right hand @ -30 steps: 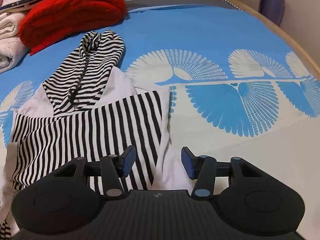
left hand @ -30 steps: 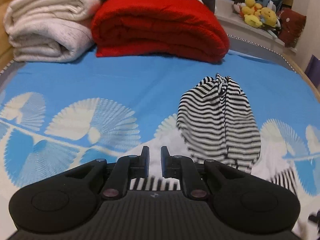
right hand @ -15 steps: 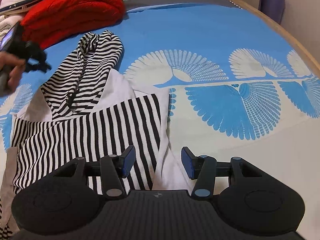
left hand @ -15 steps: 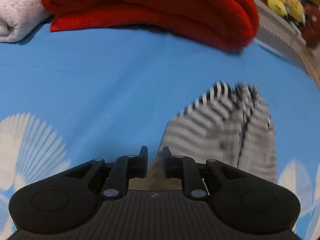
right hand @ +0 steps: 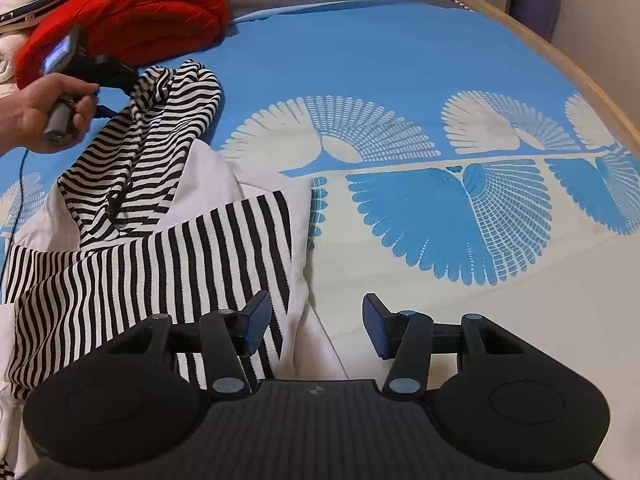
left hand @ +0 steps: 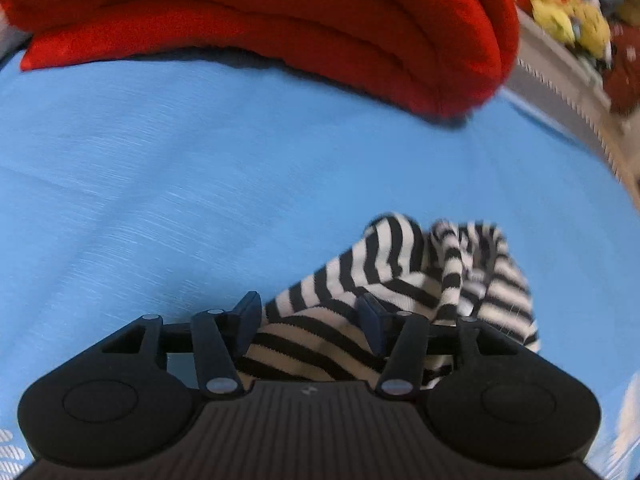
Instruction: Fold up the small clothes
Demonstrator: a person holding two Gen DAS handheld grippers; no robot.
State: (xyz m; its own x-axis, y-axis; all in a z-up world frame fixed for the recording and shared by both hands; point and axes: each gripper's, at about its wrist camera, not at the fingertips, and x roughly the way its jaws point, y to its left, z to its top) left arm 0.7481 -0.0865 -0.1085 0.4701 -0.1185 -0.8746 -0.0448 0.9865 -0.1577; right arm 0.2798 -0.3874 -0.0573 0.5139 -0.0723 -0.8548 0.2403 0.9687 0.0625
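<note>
A small black-and-white striped garment with white panels [right hand: 160,248] lies on the blue patterned bed sheet [right hand: 400,80]. Its striped hood [left hand: 400,280] lies bunched toward the red blanket. My left gripper [left hand: 312,320] is open, its jaws on either side of the hood's edge. It also shows in the right wrist view [right hand: 116,76], held by a hand at the hood's far end. My right gripper [right hand: 316,320] is open and empty, low over the garment's near right edge.
A folded red blanket [left hand: 280,20] lies just beyond the hood, with folded white bedding [right hand: 12,64] beside it. Yellow plush toys [left hand: 568,12] sit on a ledge at far right. The bed's wooden edge [right hand: 580,80] runs along the right.
My left gripper has moved forward to the hood and opened, from shut to jaws around the hood's edge. My right gripper has stayed in place, open.
</note>
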